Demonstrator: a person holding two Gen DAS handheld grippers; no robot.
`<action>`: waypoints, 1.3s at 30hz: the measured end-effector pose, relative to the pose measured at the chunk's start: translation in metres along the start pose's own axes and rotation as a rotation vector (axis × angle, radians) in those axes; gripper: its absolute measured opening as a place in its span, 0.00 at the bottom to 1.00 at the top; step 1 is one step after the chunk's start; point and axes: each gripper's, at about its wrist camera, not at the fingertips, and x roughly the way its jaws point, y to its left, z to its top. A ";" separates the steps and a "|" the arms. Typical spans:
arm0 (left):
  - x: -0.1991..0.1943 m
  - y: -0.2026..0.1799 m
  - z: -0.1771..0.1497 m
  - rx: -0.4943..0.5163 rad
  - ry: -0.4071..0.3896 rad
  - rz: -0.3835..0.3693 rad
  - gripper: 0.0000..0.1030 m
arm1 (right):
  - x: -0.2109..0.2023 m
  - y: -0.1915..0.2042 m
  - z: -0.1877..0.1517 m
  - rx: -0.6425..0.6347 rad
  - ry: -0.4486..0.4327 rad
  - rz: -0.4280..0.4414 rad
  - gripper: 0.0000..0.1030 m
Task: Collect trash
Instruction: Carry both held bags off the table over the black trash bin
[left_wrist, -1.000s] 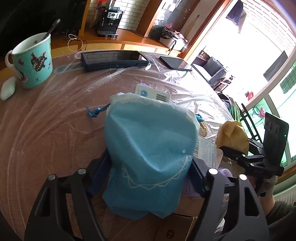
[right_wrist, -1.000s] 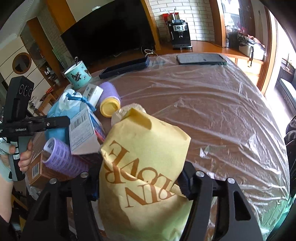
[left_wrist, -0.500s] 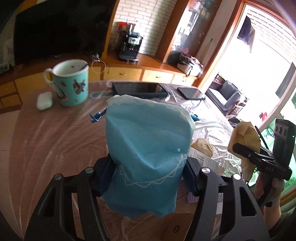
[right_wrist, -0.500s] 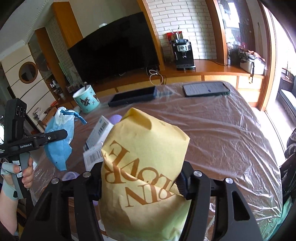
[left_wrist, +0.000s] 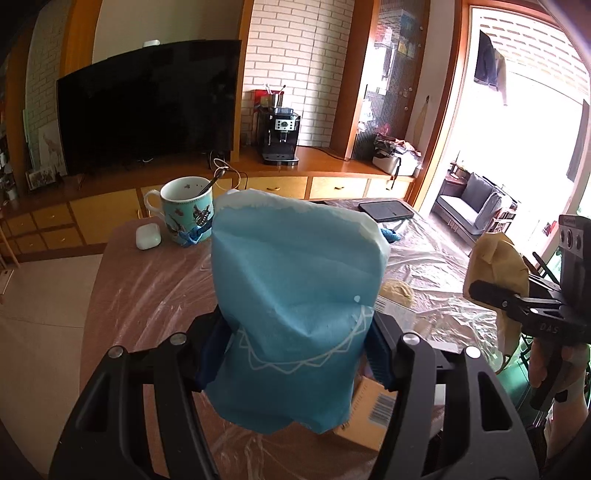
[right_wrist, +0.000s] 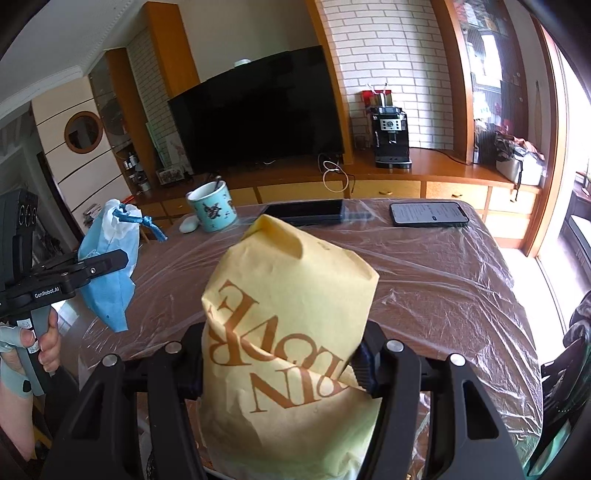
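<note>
Left gripper (left_wrist: 295, 354) jaws clench a blue bag (left_wrist: 295, 295); right gripper (right_wrist: 280, 369) jaws clench a yellow bag (right_wrist: 288, 332), both held above the tabletop (right_wrist: 443, 280).

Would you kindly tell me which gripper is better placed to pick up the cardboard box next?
Neither yet. The left gripper is nearer, with the cardboard box just below it, but it grips the blue bag; the right gripper grips the yellow bag.

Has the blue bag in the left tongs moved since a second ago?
Yes. The blue bag has gone up: in the right wrist view it sat low among the clutter below the mug, and now it hangs clear of the table, level with the mug.
</note>
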 end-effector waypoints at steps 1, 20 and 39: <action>-0.005 -0.002 -0.004 0.004 -0.006 -0.005 0.62 | -0.004 0.003 -0.002 -0.006 -0.001 0.005 0.57; -0.070 -0.056 -0.082 0.128 0.029 -0.149 0.62 | -0.072 0.055 -0.066 -0.102 0.033 0.125 0.57; -0.047 -0.082 -0.154 0.131 0.207 -0.209 0.62 | -0.047 0.061 -0.145 -0.051 0.216 0.122 0.57</action>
